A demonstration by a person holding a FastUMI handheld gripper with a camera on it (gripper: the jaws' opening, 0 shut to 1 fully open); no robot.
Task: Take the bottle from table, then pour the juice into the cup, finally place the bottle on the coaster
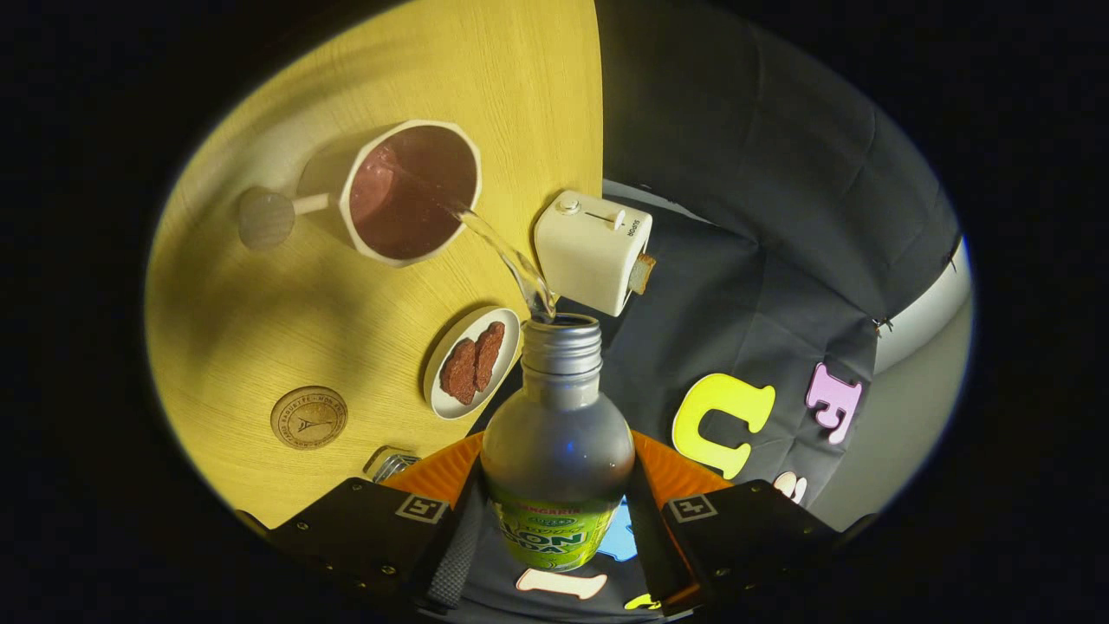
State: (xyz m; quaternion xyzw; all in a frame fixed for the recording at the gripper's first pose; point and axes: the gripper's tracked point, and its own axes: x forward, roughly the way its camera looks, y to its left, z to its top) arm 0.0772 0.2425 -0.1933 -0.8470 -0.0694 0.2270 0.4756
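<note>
Gripper view is showing the pour in full flow: the hand-held gripper point(554, 529) is pinching the grey metal bottle with the green-and-yellow label point(556, 451), both black fingers pressing on its flanks, and the bottle's long axis is running straight ahead from the fingers with its threaded mouth farthest out. A clear stream point(502, 251) is arcing from that mouth into the cream faceted cup with a side handle point(407, 191), which is sitting beyond the fingers on the yellow wooden counter point(260, 312) and is already holding reddish liquid. The round wooden coaster with an engraved tower point(308, 417) is lying on the counter near the left finger, well apart from the cup and closer to the gripper than the cup is, so I judge the coming placement is asking for the bottle to be righted and swung that way. A small white oval plate with two brown pieces point(472, 361) is resting between coaster and bottle. The cream toaster point(593, 250) is reading "SUPOR"; the bottle label's big letters are partly hidden, so I am not spelling them out.
</note>
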